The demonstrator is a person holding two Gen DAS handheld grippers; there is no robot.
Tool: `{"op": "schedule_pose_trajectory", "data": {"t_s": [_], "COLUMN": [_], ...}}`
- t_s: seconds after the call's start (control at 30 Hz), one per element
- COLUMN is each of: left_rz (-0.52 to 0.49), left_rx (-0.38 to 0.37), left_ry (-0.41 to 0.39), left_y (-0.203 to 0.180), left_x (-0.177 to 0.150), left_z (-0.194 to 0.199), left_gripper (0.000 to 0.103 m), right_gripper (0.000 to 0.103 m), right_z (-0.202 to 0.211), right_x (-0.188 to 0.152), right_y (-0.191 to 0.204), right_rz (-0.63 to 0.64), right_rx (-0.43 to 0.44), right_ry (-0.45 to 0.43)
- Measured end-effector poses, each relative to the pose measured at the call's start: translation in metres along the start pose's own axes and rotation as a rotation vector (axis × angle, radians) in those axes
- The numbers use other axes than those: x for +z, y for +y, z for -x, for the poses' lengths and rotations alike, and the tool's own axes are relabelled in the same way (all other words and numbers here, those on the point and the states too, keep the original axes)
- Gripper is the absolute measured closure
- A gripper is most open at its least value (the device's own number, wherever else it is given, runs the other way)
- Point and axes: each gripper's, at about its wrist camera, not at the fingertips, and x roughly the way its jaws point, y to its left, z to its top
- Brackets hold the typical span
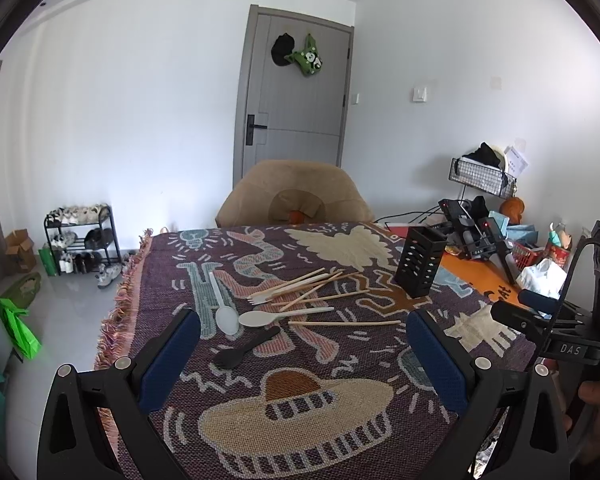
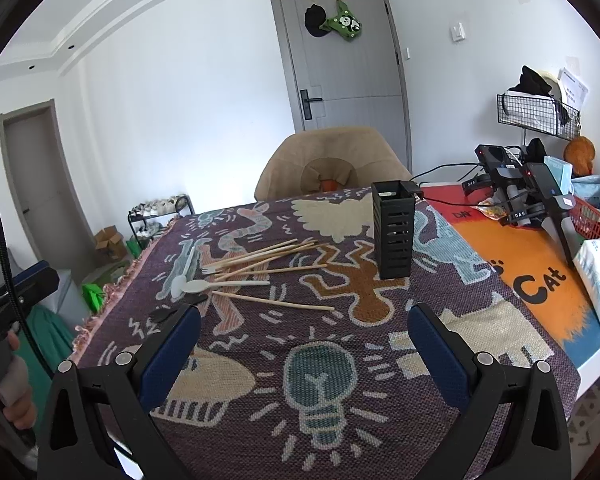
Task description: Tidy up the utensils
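Hovering above the patterned blanket (image 1: 228, 368), my left gripper (image 1: 302, 334) and right gripper (image 2: 304, 330) both have jaws spread wide, holding nothing. Left of the black slotted holder (image 2: 393, 236), which stands upright, lie the wooden chopsticks (image 2: 260, 258), pale spoons (image 1: 260, 318) and black spoon (image 1: 244, 348), loosely heaped.

Two grippers showing: left gripper (image 1: 303, 334) and right gripper (image 2: 304, 330), both sitting with jaws wide apart. One black slotted holder (image 1: 419, 267) standing upright on one patterned cloth (image 1: 300, 408). Spoons lying on the cloth: three, meaning one translucent white spoon (image 1: 225, 308), one cream spoon (image 1: 276, 317), one black spoon (image 1: 246, 348). One small wooden fork (image 1: 278, 294) lying in the chopstick pile (image 1: 320, 288) (sticks overlapping, roughly seven, exact count unclear). One tan chair (image 1: 296, 196) standing behind.
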Motion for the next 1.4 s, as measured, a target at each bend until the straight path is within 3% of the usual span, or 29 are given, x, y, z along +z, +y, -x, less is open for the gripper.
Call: {"op": "schedule_pose_trajectory", "data": {"t_s": [1.4], "left_rz": [0.002], "left_rx": [-0.001], "left_ry": [-0.009], "left_y": [0.0047], "left_x": [-0.005], "left_z": [-0.0001], "left_gripper": [0.001], "right_gripper": [0.0], "right_z": [-0.0009], "right_x": [-0.0033], "right_y": [0.0044], "right_rz": [0.014], "right_rx": [-0.006], "right_ry": [0.001]}}
